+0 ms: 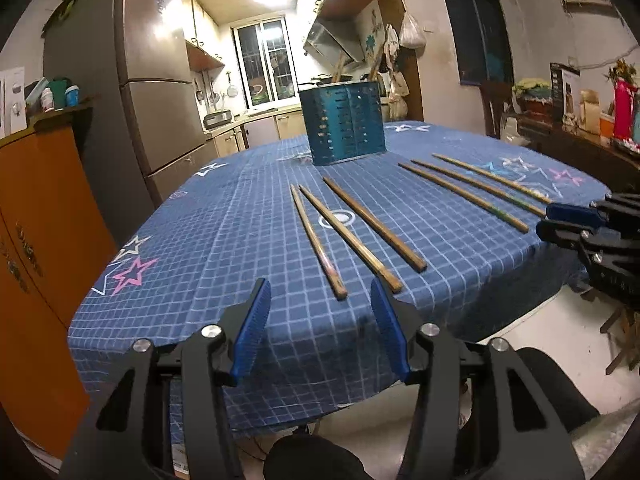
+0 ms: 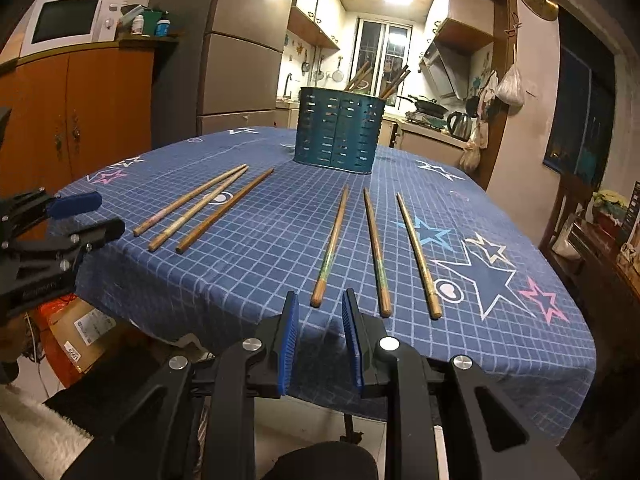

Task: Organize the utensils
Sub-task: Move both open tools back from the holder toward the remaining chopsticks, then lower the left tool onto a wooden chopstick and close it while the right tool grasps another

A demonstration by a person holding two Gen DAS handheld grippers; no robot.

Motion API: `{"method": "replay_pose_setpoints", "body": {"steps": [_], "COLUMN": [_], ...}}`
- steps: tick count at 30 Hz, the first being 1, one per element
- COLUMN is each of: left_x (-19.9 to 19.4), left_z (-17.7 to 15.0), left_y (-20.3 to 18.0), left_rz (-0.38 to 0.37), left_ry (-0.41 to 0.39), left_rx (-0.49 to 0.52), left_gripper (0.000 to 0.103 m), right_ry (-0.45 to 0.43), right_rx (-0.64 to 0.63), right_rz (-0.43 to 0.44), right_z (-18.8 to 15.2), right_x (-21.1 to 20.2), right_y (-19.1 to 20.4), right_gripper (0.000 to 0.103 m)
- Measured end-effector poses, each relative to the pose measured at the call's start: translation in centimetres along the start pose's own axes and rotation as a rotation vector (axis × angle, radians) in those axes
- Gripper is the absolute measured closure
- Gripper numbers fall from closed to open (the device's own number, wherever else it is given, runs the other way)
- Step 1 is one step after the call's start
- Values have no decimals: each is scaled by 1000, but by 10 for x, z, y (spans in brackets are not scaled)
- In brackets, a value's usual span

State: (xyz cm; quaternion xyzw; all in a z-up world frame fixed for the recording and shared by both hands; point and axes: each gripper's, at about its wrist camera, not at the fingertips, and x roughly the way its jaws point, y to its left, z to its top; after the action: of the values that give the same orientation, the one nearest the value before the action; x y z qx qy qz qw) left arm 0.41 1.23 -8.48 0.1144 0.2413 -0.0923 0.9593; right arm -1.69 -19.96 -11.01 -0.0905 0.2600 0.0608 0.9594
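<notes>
Six wooden chopsticks lie on the blue checked tablecloth (image 1: 208,220) in two groups of three. The left group (image 1: 347,236) points at my left gripper (image 1: 319,294), which hovers at the table's near edge, open, with nothing between its blue pads. The right group (image 2: 376,248) lies before my right gripper (image 2: 321,297), whose jaws stand a narrow gap apart. The butt of the leftmost chopstick (image 2: 331,240) sits just ahead of that gap, untouched. A teal perforated holder (image 2: 339,132) stands upright at mid-table with several chopsticks in it. Each gripper shows in the other's view: the right gripper (image 1: 554,222), the left gripper (image 2: 94,216).
An orange cabinet (image 1: 36,240) stands close to the table's left side, with a grey fridge (image 1: 160,92) behind it. A dark sideboard (image 1: 588,148) with bottles and boxes runs along the right. A cardboard box (image 2: 80,332) sits on the floor beneath the table's left edge.
</notes>
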Motion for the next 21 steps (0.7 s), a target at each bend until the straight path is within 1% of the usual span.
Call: {"method": "replay_pose_setpoints", "body": {"steps": [5, 10, 17, 21], "left_x": [11, 15, 18, 20], "left_z": [-5, -6, -7, -7], "left_y": [-8, -11, -14, -13], "left_rz": [25, 51, 61, 62], "left_ry": [8, -13, -33, -44], "left_rx": [11, 8, -11, -20], "left_gripper": [62, 63, 63, 66], "right_ry": [-14, -15, -23, -23], "right_rx": [13, 22, 51, 59], "right_rz": [-1, -2, -6, -6], "right_z": [-1, -5, -3, -1], "right_x": [5, 11, 19, 22], "right_y": [0, 1, -1, -1], "right_gripper": [79, 79, 80, 82]}}
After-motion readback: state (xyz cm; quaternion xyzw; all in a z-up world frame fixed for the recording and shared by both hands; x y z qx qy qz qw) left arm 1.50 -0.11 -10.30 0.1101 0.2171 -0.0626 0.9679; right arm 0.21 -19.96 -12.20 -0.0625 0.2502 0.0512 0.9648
